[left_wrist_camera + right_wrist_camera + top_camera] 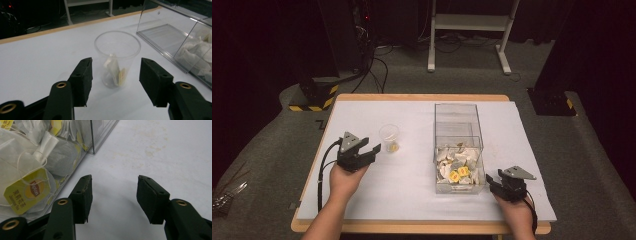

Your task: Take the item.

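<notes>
Left of centre on the counter (362,200), cup (389,138) just beyond the spread, empty left claw (368,150), right claw (492,183) spread beside box (459,112), lower right.

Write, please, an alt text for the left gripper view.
A clear plastic cup with a tea bag inside stands on a white table, just beyond the open black jaws of the left gripper. A clear box stands to the right.

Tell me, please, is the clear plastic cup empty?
No. The upright cup holds a tea bag, lying at its bottom.
</notes>
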Available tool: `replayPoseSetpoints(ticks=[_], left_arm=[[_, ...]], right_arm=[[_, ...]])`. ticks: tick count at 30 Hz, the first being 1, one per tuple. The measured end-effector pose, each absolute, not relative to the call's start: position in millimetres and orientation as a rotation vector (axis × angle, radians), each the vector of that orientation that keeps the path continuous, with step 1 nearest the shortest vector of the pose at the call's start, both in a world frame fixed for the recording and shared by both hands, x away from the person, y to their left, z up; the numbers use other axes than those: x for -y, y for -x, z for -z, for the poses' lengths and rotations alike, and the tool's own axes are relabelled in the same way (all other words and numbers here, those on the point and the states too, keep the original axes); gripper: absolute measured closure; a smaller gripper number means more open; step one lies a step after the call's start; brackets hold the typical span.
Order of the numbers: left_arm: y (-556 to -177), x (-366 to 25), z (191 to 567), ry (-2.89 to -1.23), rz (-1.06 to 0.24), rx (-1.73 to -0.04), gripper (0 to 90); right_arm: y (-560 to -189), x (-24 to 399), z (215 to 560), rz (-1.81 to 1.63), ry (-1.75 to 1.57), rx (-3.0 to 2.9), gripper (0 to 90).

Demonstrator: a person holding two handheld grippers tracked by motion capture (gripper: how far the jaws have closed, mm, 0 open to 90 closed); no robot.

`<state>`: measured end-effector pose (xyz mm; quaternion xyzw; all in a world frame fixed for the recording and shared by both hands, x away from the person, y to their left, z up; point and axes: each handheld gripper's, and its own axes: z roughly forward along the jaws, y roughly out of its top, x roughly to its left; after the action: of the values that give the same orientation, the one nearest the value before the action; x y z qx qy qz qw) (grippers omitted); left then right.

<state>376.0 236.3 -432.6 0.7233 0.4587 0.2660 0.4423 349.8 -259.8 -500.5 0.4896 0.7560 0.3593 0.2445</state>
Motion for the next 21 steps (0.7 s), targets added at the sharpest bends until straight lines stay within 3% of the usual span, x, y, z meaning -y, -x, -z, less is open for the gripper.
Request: replayPoseSetpoints(ticks=[8,21], left_arm=[[-361.5,-250.2,453.1,-1.861,-0.652,-1.171,43.8],[-348.8,-265.0,498.2,-1.99,-0.522,-1.26,33.0]], right_arm=[[-349.9,260.0,500.5,-0.98,-1.332,-2.062,46.6],[-348.9,258.3,500.1,-0.977,-1.32,-2.068,43.0]])
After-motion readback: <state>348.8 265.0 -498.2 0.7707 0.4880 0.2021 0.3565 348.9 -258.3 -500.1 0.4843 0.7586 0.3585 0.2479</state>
